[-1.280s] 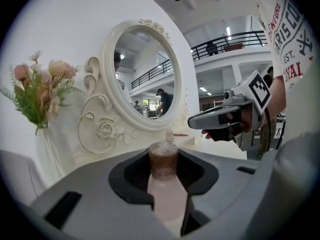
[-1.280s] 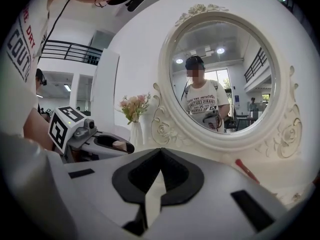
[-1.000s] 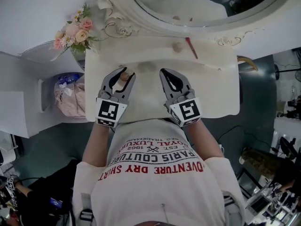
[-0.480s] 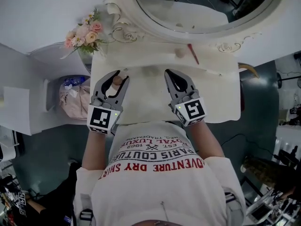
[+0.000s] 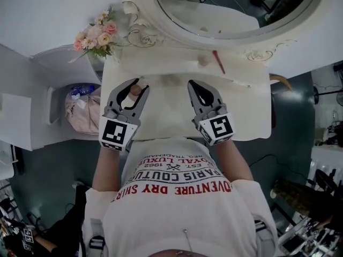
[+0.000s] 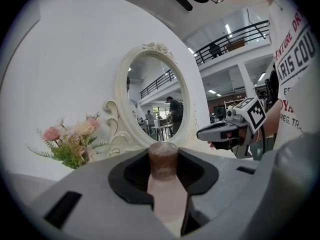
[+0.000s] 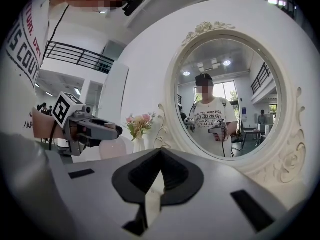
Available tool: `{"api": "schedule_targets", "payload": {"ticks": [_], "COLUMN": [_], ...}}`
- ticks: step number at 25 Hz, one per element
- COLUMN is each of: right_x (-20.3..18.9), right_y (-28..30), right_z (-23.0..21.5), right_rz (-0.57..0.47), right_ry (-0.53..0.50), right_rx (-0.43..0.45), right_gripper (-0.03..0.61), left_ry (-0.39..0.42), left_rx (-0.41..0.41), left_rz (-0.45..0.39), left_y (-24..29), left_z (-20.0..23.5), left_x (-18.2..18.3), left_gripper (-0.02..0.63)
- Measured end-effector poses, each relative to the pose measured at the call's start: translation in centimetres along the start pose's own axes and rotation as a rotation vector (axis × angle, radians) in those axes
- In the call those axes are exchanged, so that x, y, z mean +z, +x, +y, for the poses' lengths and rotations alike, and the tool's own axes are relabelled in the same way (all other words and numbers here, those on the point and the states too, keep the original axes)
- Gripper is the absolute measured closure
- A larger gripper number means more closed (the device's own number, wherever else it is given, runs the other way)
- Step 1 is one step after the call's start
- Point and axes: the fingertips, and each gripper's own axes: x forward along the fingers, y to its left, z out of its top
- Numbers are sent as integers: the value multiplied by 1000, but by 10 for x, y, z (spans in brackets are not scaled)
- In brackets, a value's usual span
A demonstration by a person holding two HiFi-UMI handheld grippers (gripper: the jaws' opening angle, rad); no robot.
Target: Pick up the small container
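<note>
A small container [image 5: 134, 91] with a pale pink body and a brownish cap [image 6: 163, 157] sits between the jaws of my left gripper [image 5: 135, 87], which is shut on it above the left part of the white vanity table [image 5: 244, 108]. In the left gripper view the cap stands up at the jaw tips [image 6: 163, 154]. My right gripper [image 5: 196, 87] hovers over the table's middle, shut, with nothing in it; its tips meet in the right gripper view [image 7: 159, 157]. Each gripper also shows in the other's view: the left gripper [image 7: 107, 130] and the right gripper [image 6: 205, 132].
An oval mirror [image 5: 236, 12] in an ornate white frame stands at the table's back. A small round object [image 5: 204, 60] and a red stick [image 5: 218, 61] lie near it. A vase of pink flowers [image 5: 98, 36] stands at the back left. Left of the table is a bin holding a bag [image 5: 80, 108].
The head view has shifted a little. My left gripper has drifted slightly left, still holding the container. The right gripper has hardly moved.
</note>
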Motion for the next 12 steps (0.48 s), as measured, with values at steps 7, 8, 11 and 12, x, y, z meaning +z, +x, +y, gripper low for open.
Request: {"api": "schedule_targets", "payload": {"ticks": [7, 8, 11, 12], "right_x": [-1, -1, -2, -2], "right_y": [-2, -1, -2, -2], "right_z": [4, 3, -1, -3], "right_rz": [3, 0, 6, 9], "right_ry": [4, 4, 14, 16], "right_rx": [25, 25, 11, 6], "right_gripper": [580, 580, 580, 580], "left_ry": [-4, -8, -12, -12], "left_rx": [-13, -12, -10, -10], "left_rz": [1, 2, 5, 6], "left_y": [5, 6, 8, 9], "left_z": [-7, -6, -6, -6], "left_x": [-6, -6, -7, -7], "left_gripper": [480, 480, 480, 480]}}
